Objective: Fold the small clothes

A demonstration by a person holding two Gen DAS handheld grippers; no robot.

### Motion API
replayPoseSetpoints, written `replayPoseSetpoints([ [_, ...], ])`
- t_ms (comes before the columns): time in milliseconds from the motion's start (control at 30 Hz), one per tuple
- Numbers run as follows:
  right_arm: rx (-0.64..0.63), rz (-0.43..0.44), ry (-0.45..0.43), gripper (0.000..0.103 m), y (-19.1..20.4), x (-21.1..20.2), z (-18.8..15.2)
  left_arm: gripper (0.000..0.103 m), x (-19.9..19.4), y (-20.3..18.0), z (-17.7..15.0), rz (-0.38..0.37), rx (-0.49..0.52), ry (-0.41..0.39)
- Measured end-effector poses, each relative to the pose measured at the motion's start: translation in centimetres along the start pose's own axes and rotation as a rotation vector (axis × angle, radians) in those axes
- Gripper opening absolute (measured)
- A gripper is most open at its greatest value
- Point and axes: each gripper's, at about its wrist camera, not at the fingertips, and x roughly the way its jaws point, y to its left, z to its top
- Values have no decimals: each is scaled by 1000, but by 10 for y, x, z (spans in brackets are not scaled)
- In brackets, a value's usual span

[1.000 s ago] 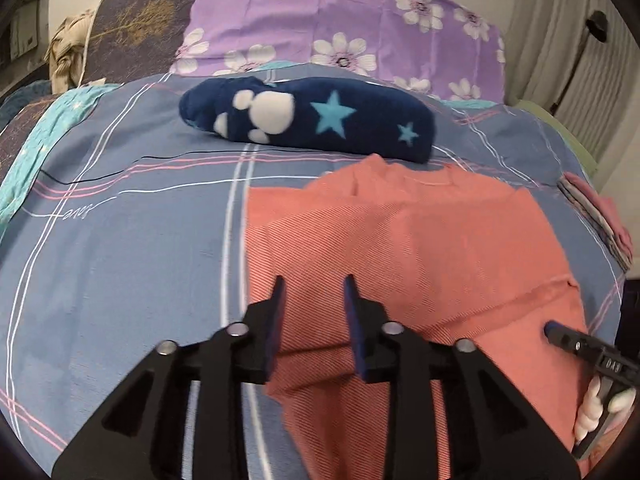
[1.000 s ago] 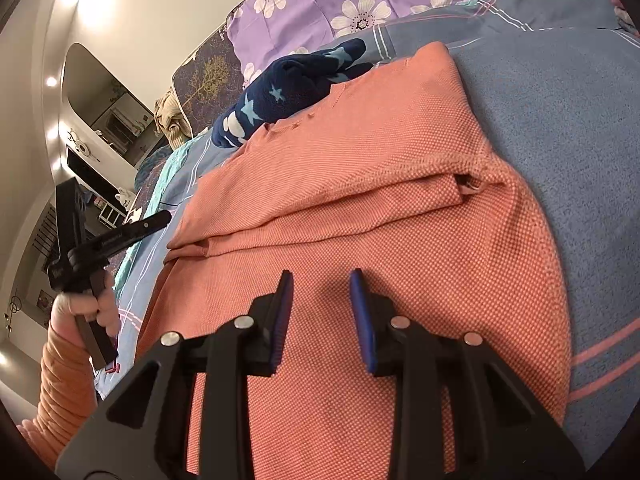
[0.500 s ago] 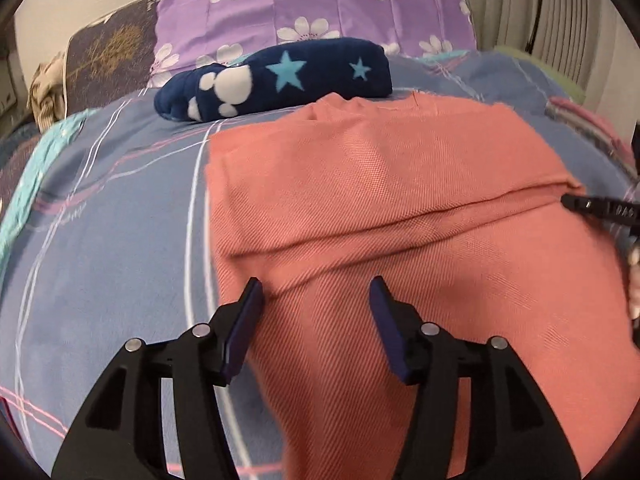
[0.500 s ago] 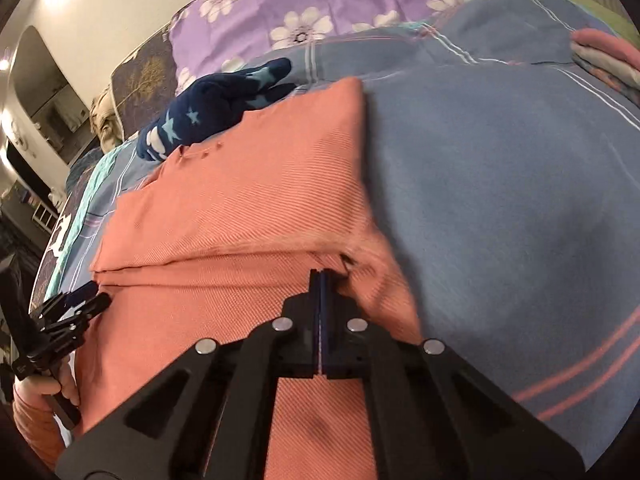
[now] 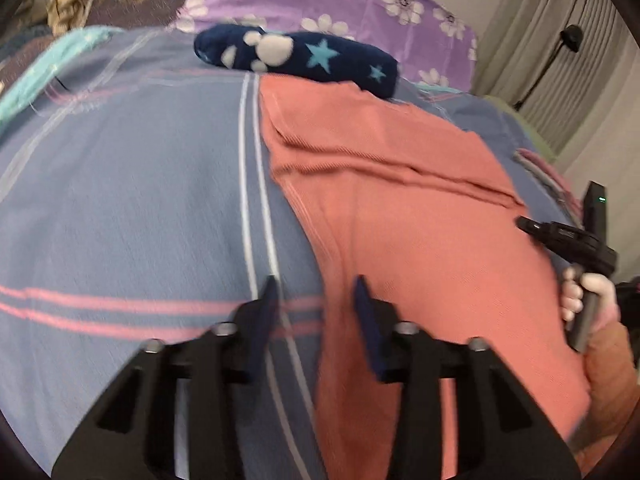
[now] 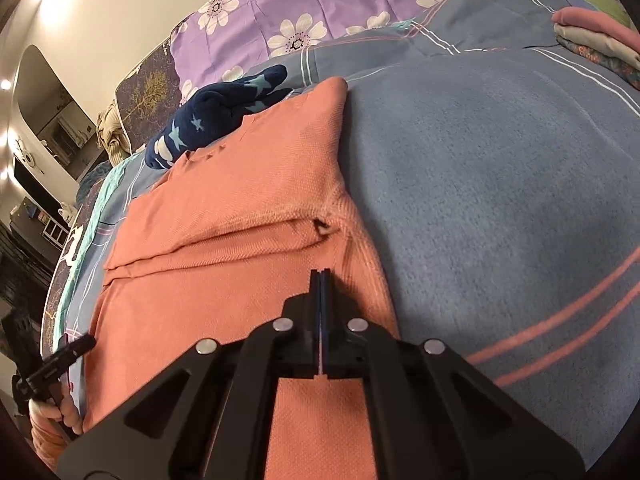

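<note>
A salmon-orange knit garment lies flat on the blue striped bedspread, its sleeves folded across the body. My left gripper is open, its jaws straddling the garment's lower left edge. In the right wrist view the garment fills the middle. My right gripper is shut over the garment's right side, just below the folded sleeve; whether cloth is pinched between the pads is unclear. The right gripper also shows in the left wrist view, the left gripper in the right wrist view.
A navy star-patterned fleece item lies beyond the garment's collar, in front of a purple flowered pillow. A stack of folded clothes sits at the bed's far right. Curtains hang to the right.
My left gripper has moved left and back to the garment's left edge and narrowed somewhat. My right gripper closed half a second ago and stays shut near the folded sleeve.
</note>
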Motion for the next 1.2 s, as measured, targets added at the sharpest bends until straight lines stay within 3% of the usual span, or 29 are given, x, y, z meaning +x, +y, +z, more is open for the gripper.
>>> replayPoseSetpoints([
  [100, 18, 11, -3, 2, -10, -18, -11, 18, -6, 0, -13, -28, -5, 13],
  [233, 19, -13, -15, 7, -24, -54, -31, 17, -17, -1, -29, -34, 4, 27],
  [333, 1, -35, 2, 23, -33, -77, -51, 18, -27, -1, -42, -51, -7, 37],
  [500, -21, 36, 42, 23, -39, -106, -92, 27, -46, -5, -72, -122, -26, 35],
  [667, -35, 117, 61, 23, -39, -129, -129, 27, -61, -14, -101, -145, 3, 23],
  [833, 10, 212, 75, 23, -47, -147, -155, 27, -74, -17, -123, -211, -28, 26],
  [1000, -25, 278, 122, 28, -42, -156, -167, 31, -85, -28, -141, -239, -1, 57],
  [1133, -31, 322, 148, 33, -35, -140, -155, 32, -74, -29, -130, -271, -17, 62],
  [1167, -29, 337, 154, 33, -31, -132, -150, 30, -70, -30, -126, -282, -25, 53],
  [1200, -25, 331, 151, 32, -28, -130, -149, 8, -67, -30, -123, -282, -37, 46],
])
